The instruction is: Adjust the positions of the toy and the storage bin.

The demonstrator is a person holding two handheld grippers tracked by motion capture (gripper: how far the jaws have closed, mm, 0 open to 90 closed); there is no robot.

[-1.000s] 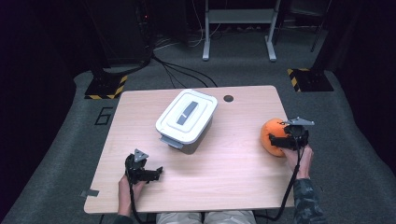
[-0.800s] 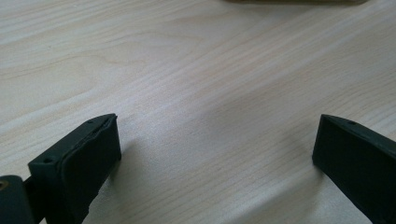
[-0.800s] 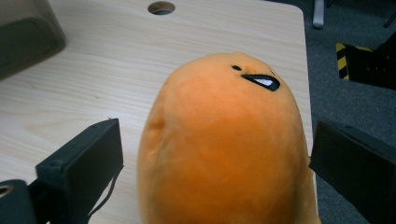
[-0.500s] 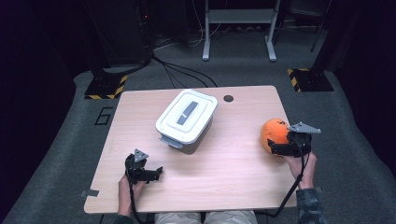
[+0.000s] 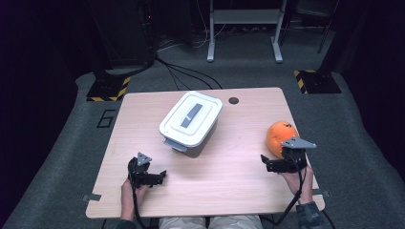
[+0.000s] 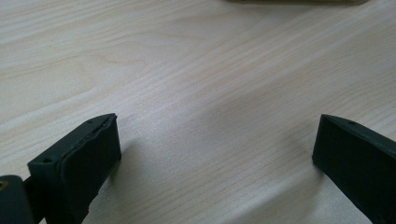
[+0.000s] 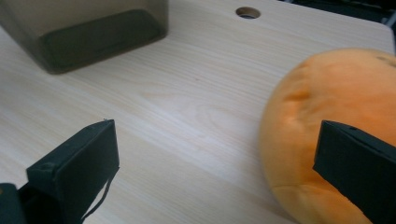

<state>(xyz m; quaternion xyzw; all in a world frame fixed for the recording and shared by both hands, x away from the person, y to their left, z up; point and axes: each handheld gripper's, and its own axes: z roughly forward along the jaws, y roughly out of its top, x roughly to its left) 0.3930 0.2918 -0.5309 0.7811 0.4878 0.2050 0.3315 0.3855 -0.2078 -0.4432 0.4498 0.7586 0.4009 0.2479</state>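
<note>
An orange plush ball [image 5: 278,135] lies near the table's right edge. It looms at the right of the right gripper view as the ball [image 7: 336,102]. My right gripper [image 5: 270,165] sits just in front of it, nearer the person. Its jaws have just been opening and stand wide in the right gripper's [image 7: 217,140] own view, with bare wood between them and the ball just beyond the right jaw. My left gripper [image 5: 156,177] rests low near the front left. The left gripper [image 6: 217,140] is open over bare wood.
A grey box with a white lid and grey handle [image 5: 191,121] stands at the middle of the wooden table [image 5: 229,181]; the box's wall [image 7: 93,32] shows far left. A cable hole [image 5: 233,100] lies behind it. Dark carpet, cables and stand legs surround the table.
My right gripper has drawn back from the orange ball toward the near edge, leaving the ball on the table. The left gripper has stayed where it was.
</note>
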